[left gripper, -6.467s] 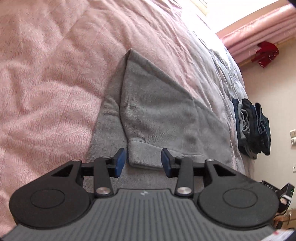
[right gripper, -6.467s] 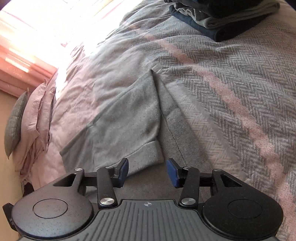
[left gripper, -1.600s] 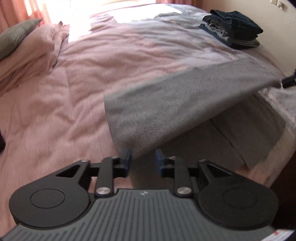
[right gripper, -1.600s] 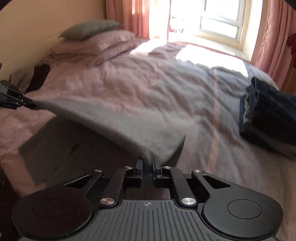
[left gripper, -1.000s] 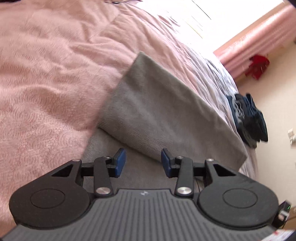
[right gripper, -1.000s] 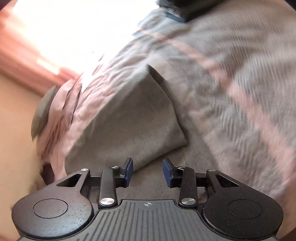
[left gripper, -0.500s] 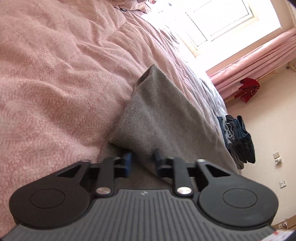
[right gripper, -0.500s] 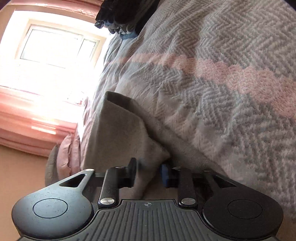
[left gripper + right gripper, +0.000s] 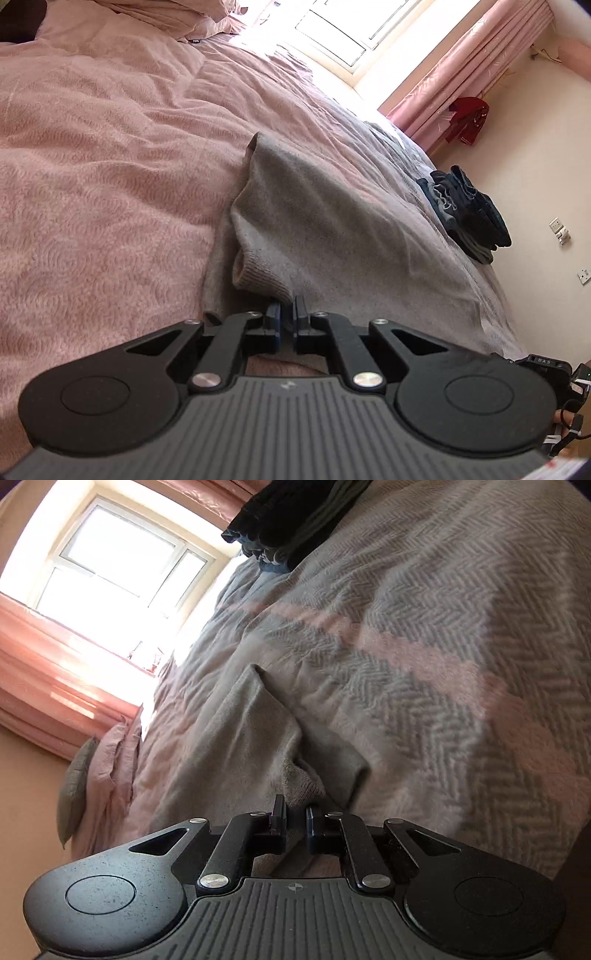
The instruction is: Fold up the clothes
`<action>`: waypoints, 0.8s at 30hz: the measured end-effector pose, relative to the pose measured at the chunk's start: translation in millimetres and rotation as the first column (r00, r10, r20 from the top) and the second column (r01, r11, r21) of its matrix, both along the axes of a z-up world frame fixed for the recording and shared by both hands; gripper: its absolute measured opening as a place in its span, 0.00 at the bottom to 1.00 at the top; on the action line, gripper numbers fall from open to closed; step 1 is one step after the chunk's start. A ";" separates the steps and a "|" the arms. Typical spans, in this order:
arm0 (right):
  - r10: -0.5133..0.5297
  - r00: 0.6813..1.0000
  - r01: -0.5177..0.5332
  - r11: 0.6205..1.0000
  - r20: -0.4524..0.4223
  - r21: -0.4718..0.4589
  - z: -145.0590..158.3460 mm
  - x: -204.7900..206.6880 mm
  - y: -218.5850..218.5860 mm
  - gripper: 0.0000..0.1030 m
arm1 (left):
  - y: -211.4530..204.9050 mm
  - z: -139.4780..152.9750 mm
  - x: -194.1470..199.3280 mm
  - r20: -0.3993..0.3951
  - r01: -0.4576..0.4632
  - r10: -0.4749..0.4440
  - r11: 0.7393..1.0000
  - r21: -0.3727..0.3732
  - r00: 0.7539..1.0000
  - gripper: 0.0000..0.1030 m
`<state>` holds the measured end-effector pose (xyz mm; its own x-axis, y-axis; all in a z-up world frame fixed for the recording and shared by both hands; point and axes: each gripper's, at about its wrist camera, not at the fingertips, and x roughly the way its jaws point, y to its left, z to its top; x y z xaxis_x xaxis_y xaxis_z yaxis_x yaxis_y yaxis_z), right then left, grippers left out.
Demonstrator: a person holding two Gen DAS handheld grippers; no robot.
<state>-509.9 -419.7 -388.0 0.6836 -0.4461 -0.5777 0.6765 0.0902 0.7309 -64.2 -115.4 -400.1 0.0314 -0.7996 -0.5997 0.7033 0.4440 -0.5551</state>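
- Sunlit bedroom, seen first from the left wrist: a pink bedspread (image 9: 92,177) covers the bed, with one window (image 9: 340,33) and pink curtains (image 9: 454,66) at its far side.
- One grey sweater (image 9: 332,229) lies folded near the bed's near edge. One stack of dark folded clothes (image 9: 469,214) sits well apart toward the far right edge.
- The left gripper (image 9: 287,314) has its blue pads pressed together, pinching the ribbed hem of the sweater's top layer. A second ago the jaws stood spread just short of that hem, so this corner has just been gripped afresh.
- From the right wrist, the herringbone blanket (image 9: 443,646) runs under the same sweater (image 9: 240,738), and the clothes stack (image 9: 295,513) shows at the top.
- The right gripper (image 9: 294,818) is nearly closed on the sweater's other near corner, with knit bunched between the fingers; it too was spread a second ago.
- With both near corners pinched, I judge another fold is about to begin, likely carrying this edge toward the far side.
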 end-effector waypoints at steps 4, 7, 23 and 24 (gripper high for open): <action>-0.006 1.000 0.007 0.999 0.021 -0.053 17.7 -10.9 13.7 0.05 | 5.6 4.7 -8.0 0.044 0.023 -0.023 1.000 -0.007 0.999 0.03; 0.000 1.000 -0.001 0.998 -0.024 -0.061 18.1 -8.9 13.6 0.05 | 3.4 -7.8 -10.4 0.044 0.023 -0.025 0.999 0.045 0.999 0.04; -0.126 0.824 -0.181 0.866 -0.553 -0.467 66.6 44.9 52.8 0.37 | -27.7 43.8 -3.2 0.360 0.130 -0.187 0.976 0.177 0.914 0.11; -0.086 0.840 -0.232 0.835 -0.535 -0.499 70.2 60.1 50.0 0.37 | -51.5 47.7 -6.5 0.395 0.146 -0.202 0.975 0.168 0.896 0.11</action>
